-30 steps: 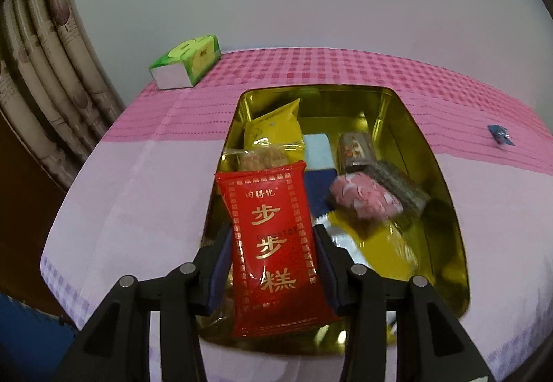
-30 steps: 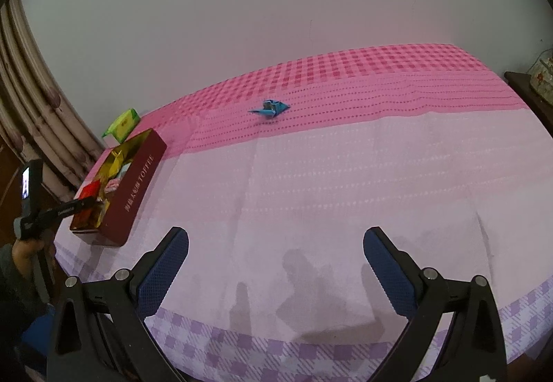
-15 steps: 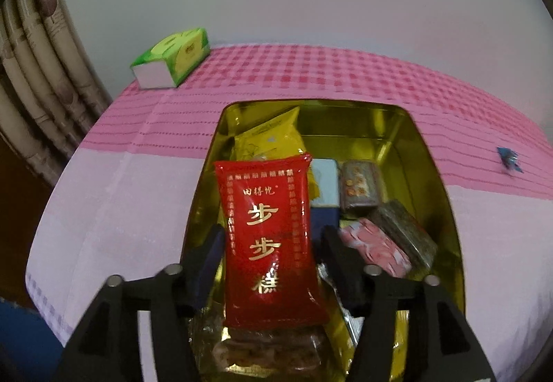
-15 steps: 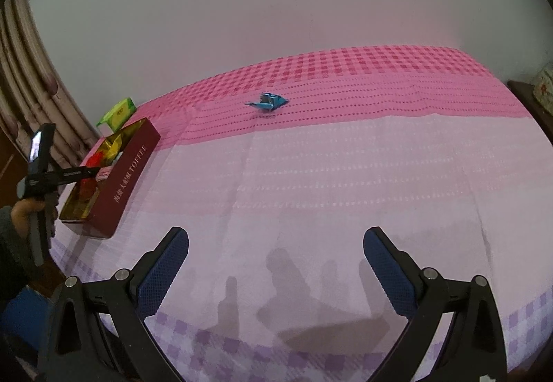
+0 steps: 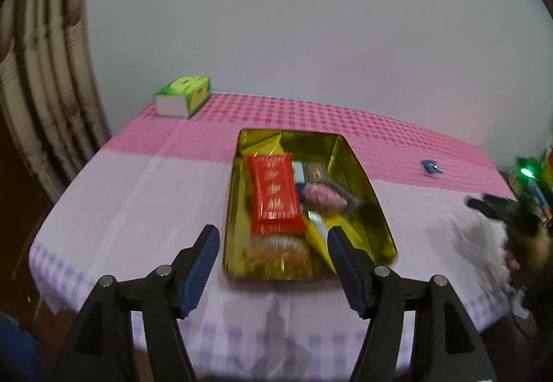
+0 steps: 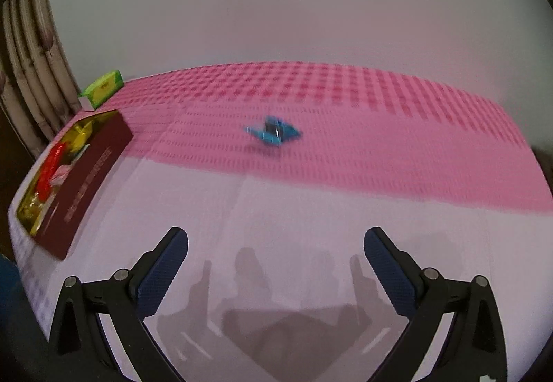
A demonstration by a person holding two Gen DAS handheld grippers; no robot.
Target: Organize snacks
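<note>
The red snack packet (image 5: 274,193) lies in the gold tin (image 5: 369,206) on other snacks, just beyond the left gripper (image 5: 273,245), whose jaws have just been opening and stand spread, nothing between them. The right gripper (image 6: 275,249), also spread and empty, faces a blue wrapper (image 6: 274,133) well apart on the pink tablecloth (image 6: 380,126).

Gold lettering, too blurred to read

The red packet (image 5: 274,193) in the tin (image 6: 86,185) carries gold characters; the tin's side lettering is smeared too.

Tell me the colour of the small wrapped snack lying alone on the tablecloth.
Blue. The small snack shows best in the right wrist view.
</note>
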